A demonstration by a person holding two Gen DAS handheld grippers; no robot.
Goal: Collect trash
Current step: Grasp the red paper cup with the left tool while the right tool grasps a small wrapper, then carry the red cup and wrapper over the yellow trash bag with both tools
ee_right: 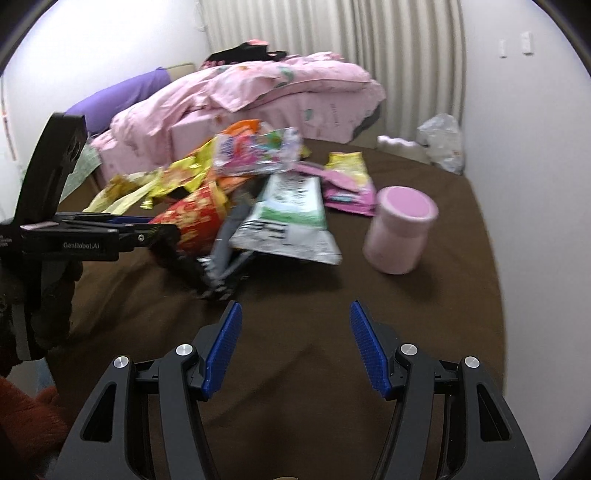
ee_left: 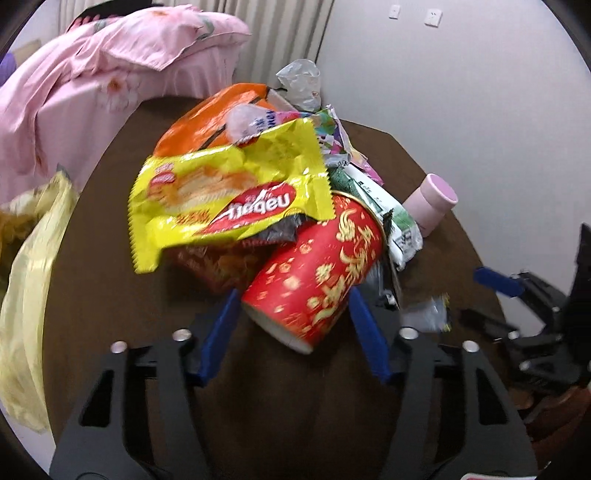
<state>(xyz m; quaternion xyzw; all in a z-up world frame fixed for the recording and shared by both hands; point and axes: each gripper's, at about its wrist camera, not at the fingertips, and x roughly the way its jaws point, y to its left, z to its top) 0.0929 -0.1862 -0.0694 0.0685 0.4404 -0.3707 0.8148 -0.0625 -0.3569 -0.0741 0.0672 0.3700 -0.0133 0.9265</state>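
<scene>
We are in a home bedroom: a bed (ee_right: 258, 99) heaped with a rumpled pink floral quilt (ee_left: 110, 62) stands against pleated beige curtains (ee_right: 332, 37), with a purple pillow (ee_right: 122, 96) at its head. White walls carry switch plates (ee_left: 432, 16), and snack wrappers (ee_left: 229, 195) litter a brown cloth-covered surface (ee_right: 406, 332) beside the bed.

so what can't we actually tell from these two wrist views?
- Left gripper contact with the red cup: left wrist view blurred; grip unclear.
- Cup's mouth: covered by the yellow wrapper in the left view.
- Text on the white-green bag: motion blur, right view.
- Pink container contents: lidded.
</scene>
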